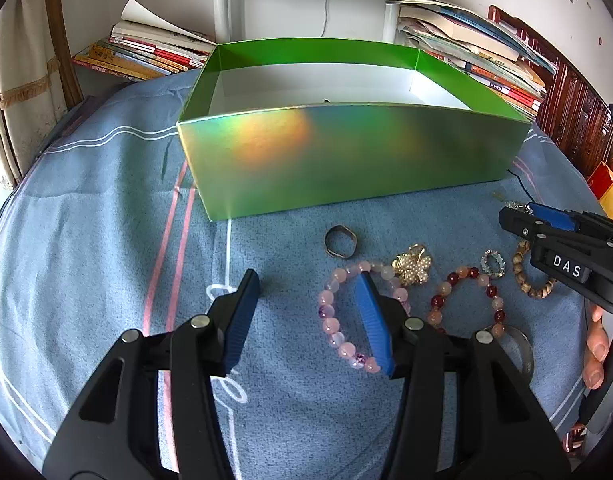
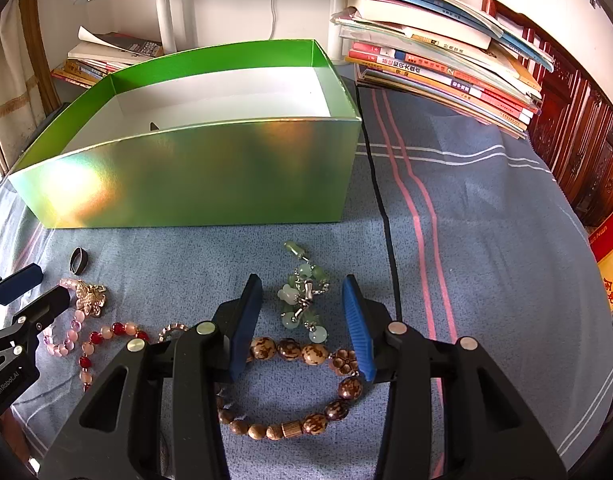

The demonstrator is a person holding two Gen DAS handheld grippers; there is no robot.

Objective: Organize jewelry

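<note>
My left gripper [image 1: 306, 280] stands open low over the blue cloth. Its right finger reaches into the loop of a pink bead bracelet [image 1: 326, 312], whose left side lies between the jaws, untouched. My right gripper [image 2: 302, 280] is open too, with a jade-green charm cluster [image 2: 304, 300] between its fingertips and a brown wooden bead bracelet [image 2: 298, 392] under it. A dark ring [image 1: 340, 242], a gold flower brooch [image 1: 412, 266] and a red-and-orange bead bracelet [image 1: 466, 296] lie nearby. The green box [image 1: 346, 156] stands open behind them.
Stacks of books [image 2: 446, 64] rise behind the box on the right, with more books [image 1: 146, 52] on the left. A black cable [image 2: 386, 220] runs down the cloth beside the box. A person's fingers [image 1: 596, 344] show at the right edge.
</note>
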